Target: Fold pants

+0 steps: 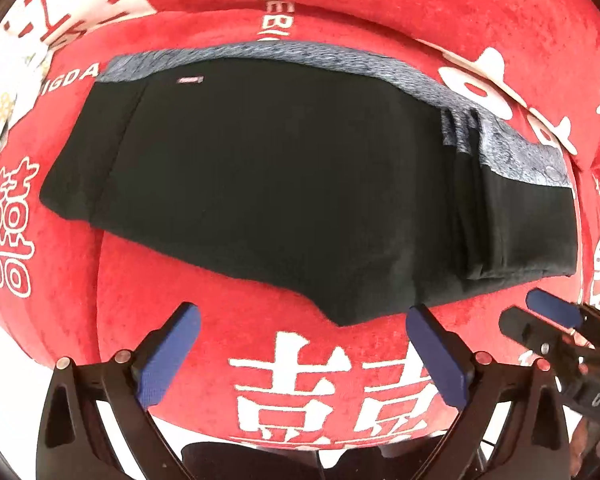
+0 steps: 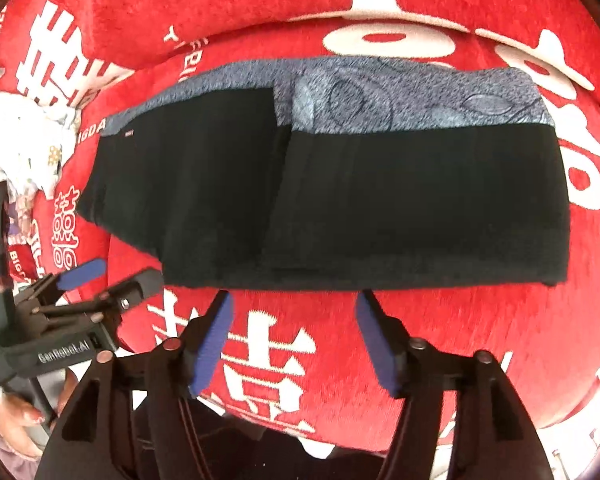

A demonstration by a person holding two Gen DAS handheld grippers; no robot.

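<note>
Black pants [image 1: 280,184] with a grey patterned band [image 1: 508,140] lie folded flat on a red cloth [image 1: 220,344] printed with white characters. In the right wrist view the pants [image 2: 380,220] show a thicker folded stack on the right and the grey band [image 2: 420,104] along the far edge. My left gripper [image 1: 304,320] is open and empty, just in front of the pants' near edge. My right gripper [image 2: 294,304] is open and empty, its fingertips at the near edge. Each gripper shows in the other view: the right gripper [image 1: 540,316] and the left gripper [image 2: 116,276].
The red cloth [image 2: 460,340] covers the whole surface and folds up at the back. A crumpled white patterned item [image 2: 28,148] lies at the far left. A hand [image 2: 24,412] holds the left gripper's handle at lower left.
</note>
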